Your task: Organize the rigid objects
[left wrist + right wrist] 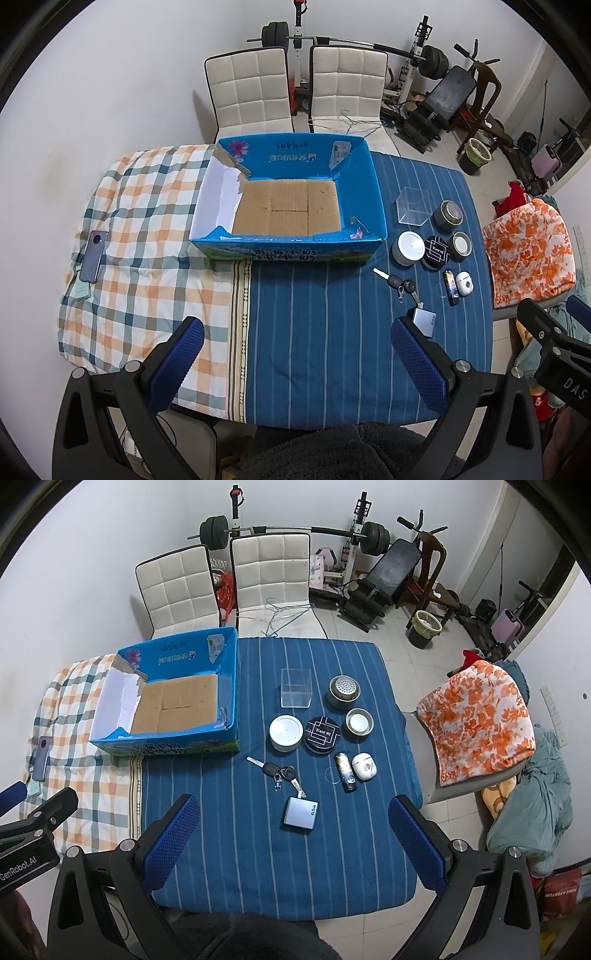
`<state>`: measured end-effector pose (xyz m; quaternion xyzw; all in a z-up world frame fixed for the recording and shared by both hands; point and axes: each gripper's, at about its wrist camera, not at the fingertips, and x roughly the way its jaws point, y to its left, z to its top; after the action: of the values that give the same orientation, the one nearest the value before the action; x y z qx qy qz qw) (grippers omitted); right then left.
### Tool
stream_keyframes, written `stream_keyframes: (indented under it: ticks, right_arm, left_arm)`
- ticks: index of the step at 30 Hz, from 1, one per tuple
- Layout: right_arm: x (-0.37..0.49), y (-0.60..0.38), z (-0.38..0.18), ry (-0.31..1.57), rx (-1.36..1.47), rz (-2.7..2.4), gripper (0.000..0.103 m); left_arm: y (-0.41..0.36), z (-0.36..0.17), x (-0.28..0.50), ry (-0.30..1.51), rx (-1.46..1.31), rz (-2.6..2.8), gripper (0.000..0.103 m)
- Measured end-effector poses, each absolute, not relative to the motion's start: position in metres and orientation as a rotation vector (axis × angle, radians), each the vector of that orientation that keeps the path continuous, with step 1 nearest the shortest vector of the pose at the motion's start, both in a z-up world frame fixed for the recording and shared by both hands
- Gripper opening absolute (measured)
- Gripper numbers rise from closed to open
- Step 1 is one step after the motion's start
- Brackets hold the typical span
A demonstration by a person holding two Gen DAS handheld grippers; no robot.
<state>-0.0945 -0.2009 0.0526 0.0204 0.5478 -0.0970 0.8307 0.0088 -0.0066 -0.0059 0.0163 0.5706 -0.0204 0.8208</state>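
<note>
An empty blue cardboard box (364, 192) (231, 686) stands on the table. Right of it lie small rigid objects: a clear plastic box (295, 687) (413, 205), two metal tins (344, 692) (359, 723), a white round jar (286, 733) (408, 247), a black round case (322, 734) (436, 252), car keys (279, 771) (400, 285), a silver charger block (301, 812) (424, 319), a dark lighter (345, 771) and a white earbud case (364, 767). My left gripper (297, 354) and right gripper (293, 832) are both open and empty, hovering above the table's near side.
The table has a blue striped cloth (258, 849) and a plaid cloth (147, 229) with a phone (93, 256) on it. Two white chairs (295, 85) stand behind. An orange-patterned chair (480, 720) stands at the right. Gym equipment fills the back.
</note>
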Motion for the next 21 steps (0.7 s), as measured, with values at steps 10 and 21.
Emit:
stream_keyframes:
  ticks: [10,21]
  right_arm:
    - [-0.092,-0.2,0.053,1.163,0.047,-0.202,0.103]
    - [-0.086,-0.2,0.055,1.158,0.046,-0.205,0.103]
  left_arm:
    - [-0.002,-0.001,0.013,1.205,0.033,-0.045,0.103]
    - [0.001,0.002,0.021,1.195,0.029,-0.045,0.103]
